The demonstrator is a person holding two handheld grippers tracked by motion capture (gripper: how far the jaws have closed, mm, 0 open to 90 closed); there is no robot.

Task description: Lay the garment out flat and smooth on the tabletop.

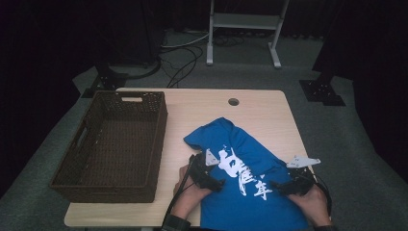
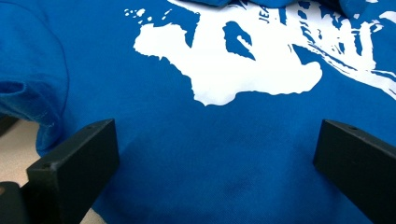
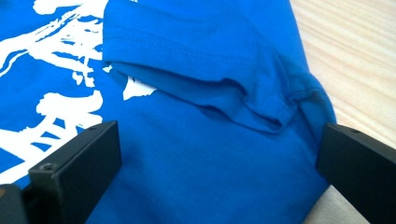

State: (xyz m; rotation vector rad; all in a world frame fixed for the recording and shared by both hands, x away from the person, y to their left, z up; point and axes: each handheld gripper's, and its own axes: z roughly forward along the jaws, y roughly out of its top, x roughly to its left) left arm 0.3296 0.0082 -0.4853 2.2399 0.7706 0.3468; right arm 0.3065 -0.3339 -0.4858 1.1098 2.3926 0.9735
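Both tongs, left (image 1: 217, 184) and right (image 1: 275, 186), jaws wide apart over blue tee (image 1: 240, 159), collar end pointing away, hem nearest, wicker basket (image 1: 115, 144) off left

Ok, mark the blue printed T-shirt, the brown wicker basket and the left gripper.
Blue printed T-shirt (image 1: 250, 156): high view, on its white print.
Brown wicker basket (image 1: 155, 144): high view, on its right wall.
Left gripper (image 2: 215, 163): left gripper view, midway between its open jaws, over the shirt.

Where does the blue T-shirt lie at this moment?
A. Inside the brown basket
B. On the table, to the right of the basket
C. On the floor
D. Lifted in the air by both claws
B: the blue T-shirt lies flat on the table, beside the basket.
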